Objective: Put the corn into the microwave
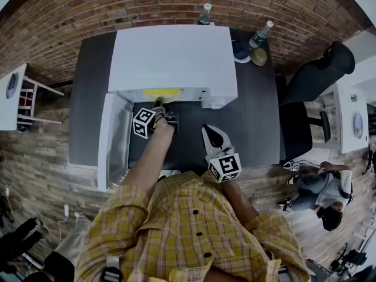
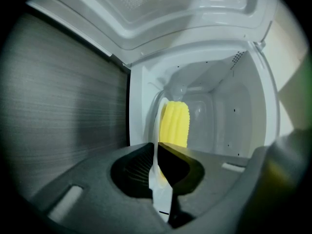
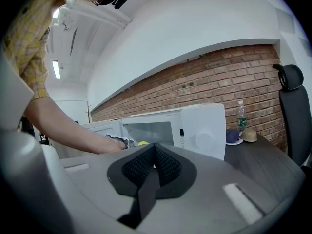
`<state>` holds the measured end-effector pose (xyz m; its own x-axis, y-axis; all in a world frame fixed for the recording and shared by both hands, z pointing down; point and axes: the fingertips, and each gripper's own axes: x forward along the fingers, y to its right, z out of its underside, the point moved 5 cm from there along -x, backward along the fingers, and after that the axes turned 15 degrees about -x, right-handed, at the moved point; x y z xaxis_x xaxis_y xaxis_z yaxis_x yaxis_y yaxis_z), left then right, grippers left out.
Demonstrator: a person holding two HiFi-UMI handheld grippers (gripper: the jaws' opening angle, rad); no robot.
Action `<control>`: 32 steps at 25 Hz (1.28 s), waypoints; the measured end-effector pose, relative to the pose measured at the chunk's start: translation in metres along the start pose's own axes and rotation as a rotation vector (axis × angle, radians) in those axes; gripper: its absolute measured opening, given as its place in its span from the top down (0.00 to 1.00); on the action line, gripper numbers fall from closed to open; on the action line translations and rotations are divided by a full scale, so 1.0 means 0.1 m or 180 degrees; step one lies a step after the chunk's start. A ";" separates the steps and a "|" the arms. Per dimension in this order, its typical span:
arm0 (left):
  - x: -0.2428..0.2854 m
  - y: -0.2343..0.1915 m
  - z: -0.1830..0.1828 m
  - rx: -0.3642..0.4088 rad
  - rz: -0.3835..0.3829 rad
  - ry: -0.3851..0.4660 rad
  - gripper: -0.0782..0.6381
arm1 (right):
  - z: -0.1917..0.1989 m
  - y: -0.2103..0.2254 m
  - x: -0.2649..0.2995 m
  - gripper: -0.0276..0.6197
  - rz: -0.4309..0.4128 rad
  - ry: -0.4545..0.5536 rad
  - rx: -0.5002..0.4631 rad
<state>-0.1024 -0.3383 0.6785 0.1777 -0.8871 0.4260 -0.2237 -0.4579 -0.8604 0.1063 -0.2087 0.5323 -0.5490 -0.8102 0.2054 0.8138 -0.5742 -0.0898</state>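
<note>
Glossy white microwave cavity (image 2: 229, 130), smooth white plate (image 2: 159, 189), ribbed yellow corn (image 2: 174, 126), matt wood-grain table (image 1: 258, 116), rough brick wall (image 1: 117, 4)

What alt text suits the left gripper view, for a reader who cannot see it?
Yellow corn on a white plate is inside the open white microwave. The left tongs grip the plate's rim, seen edge-on.

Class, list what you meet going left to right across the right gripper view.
sleeve → microwave → bottle → chair
</note>
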 end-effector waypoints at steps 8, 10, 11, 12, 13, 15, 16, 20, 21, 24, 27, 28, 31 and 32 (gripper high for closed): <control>-0.01 0.02 0.00 0.0018 -0.0045 -0.0010 0.83 | -0.02 -0.01 0.01 0.95 -0.0002 0.0002 -0.0007; -0.01 0.02 0.00 -0.0002 -0.0045 -0.0019 0.79 | -0.02 -0.01 0.01 0.95 -0.0001 0.0004 -0.0002; -0.02 0.02 0.00 -0.0013 -0.0049 -0.0023 0.75 | -0.02 -0.01 0.01 0.95 -0.0003 0.0006 -0.0002; -0.03 0.01 0.00 -0.0020 -0.0053 -0.0027 0.75 | -0.02 -0.01 0.01 0.95 -0.0006 0.0008 -0.0006; -0.04 0.00 0.00 -0.0022 -0.0053 -0.0032 0.75 | -0.02 -0.02 0.01 0.95 -0.0009 0.0010 -0.0012; -0.05 -0.01 0.00 -0.0024 -0.0029 -0.0049 0.74 | -0.02 -0.02 0.01 0.95 -0.0008 0.0013 -0.0018; -0.07 -0.01 0.00 -0.0034 -0.0003 -0.0059 0.74 | -0.02 -0.02 0.02 0.95 -0.0004 0.0013 -0.0018; -0.16 -0.02 -0.01 -0.0095 0.0087 -0.0088 0.72 | -0.03 -0.03 0.02 0.95 0.0018 0.0013 -0.0012; -0.19 -0.03 -0.02 -0.0104 0.0103 -0.0103 0.72 | -0.03 -0.03 0.02 0.95 0.0024 0.0014 -0.0010; -0.26 -0.03 -0.02 -0.0090 0.0157 -0.0172 0.72 | -0.04 -0.06 0.01 0.95 0.0032 0.0021 -0.0016; -0.35 -0.02 -0.04 -0.0057 0.0208 -0.0245 0.72 | -0.06 -0.12 0.00 0.95 0.0026 0.0034 -0.0022; -0.38 -0.01 -0.04 -0.0048 0.0216 -0.0268 0.72 | -0.07 -0.14 0.01 0.95 0.0024 0.0035 -0.0024; -0.51 0.03 -0.04 0.0021 0.0279 -0.0368 0.75 | -0.09 -0.20 -0.01 0.95 0.0025 0.0039 -0.0031; -0.56 0.05 -0.03 0.0048 0.0314 -0.0399 0.78 | -0.10 -0.22 -0.02 0.95 0.0028 0.0043 -0.0033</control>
<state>-0.1168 -0.2911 0.6515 0.2740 -0.9131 0.3019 -0.2317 -0.3673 -0.9008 0.0871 -0.1959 0.5240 -0.5445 -0.8167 0.1914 0.8166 -0.5682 -0.1017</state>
